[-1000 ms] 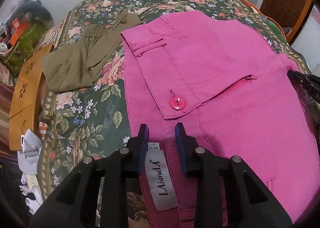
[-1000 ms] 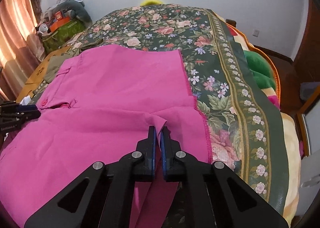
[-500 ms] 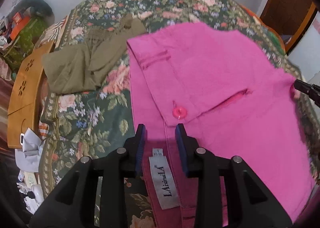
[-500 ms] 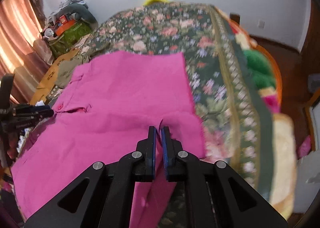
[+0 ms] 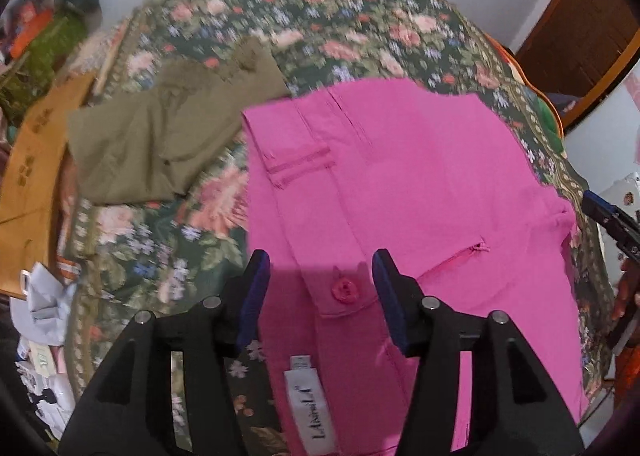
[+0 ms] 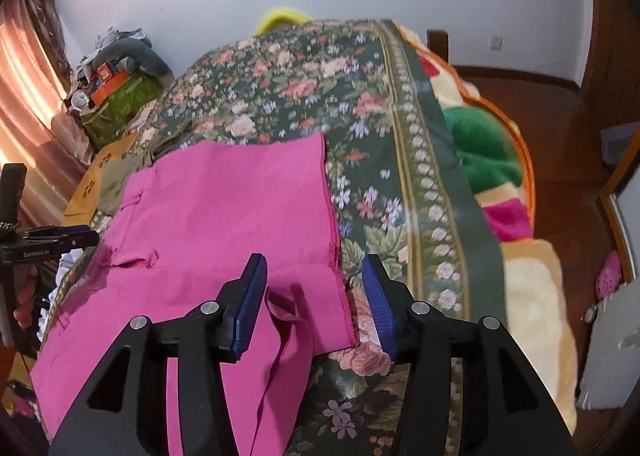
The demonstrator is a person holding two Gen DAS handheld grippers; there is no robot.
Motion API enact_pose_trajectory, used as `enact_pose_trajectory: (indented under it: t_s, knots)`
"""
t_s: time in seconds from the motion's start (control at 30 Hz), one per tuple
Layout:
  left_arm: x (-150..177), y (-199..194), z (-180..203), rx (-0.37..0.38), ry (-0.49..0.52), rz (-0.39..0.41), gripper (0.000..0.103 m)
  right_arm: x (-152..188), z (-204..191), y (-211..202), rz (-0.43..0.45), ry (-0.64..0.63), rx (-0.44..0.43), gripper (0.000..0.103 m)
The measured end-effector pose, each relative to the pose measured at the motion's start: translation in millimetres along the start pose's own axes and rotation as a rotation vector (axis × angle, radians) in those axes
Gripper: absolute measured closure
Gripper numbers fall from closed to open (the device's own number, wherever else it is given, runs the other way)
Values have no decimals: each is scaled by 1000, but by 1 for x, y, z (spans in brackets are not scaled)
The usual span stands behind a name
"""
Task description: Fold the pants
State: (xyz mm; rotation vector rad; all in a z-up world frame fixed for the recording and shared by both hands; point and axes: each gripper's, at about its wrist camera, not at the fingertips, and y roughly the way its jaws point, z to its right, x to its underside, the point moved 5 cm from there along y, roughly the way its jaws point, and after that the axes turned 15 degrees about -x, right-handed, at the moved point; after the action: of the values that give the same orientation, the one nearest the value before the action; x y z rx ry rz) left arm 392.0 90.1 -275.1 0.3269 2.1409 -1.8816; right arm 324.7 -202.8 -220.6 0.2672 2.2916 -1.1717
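Note:
The pink pants (image 5: 420, 192) lie spread on the floral bedspread, waistband toward the left gripper, with a pink button (image 5: 344, 290) and a white label (image 5: 312, 404). My left gripper (image 5: 320, 296) is open and empty above the waistband. In the right wrist view the pants (image 6: 224, 216) show their hem edge and a loose fold. My right gripper (image 6: 314, 302) is open and empty above that hem corner. Each gripper shows at the edge of the other's view: the right one (image 5: 608, 216), the left one (image 6: 52, 242).
Olive-green folded pants (image 5: 160, 136) lie on the floral bedspread (image 5: 320, 24) beyond the pink pair. A wooden board (image 5: 32, 168) and clutter sit at the bed's left edge. Blankets (image 6: 488, 160) hang off the right side above a wood floor.
Both grippers have opened; the right one let go of the pink hem it was pinching. Both pulled back and rose a little from the pants.

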Motion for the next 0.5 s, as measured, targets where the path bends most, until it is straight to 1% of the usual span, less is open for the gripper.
enact_pose_trajectory:
  t_s: [0.07,0.2,0.27,0.3,0.33,0.37,0.4,0.43,0.47,0.5]
  knots:
    - [2,10,4,39,-5,-36,50,3,3,8,-29,11,-8,57]
    - [7,25,10,85,-12,-84,50,7,9,23,-65,43,-26,57]
    - [8,25,13,92,14,-67,52,10,11,28,-73,45,-31,57]
    - [8,25,15,93,25,-58,59,10,11,30,-75,42,-36,57]
    - [7,24,14,83,31,-50,68,10,9,31,-75,34,-42,57]
    - [7,24,13,63,32,-39,74,10,9,32,-75,28,-41,57]
    - [7,24,11,47,31,-33,86,10,8,34,-76,19,-35,57]
    - [7,24,9,27,34,-24,91,10,8,35,-81,8,-30,57]
    - [7,24,8,25,35,-17,91,11,7,37,-86,-6,-22,61]
    - [8,24,7,27,39,-9,92,12,6,38,-92,-21,-12,69]
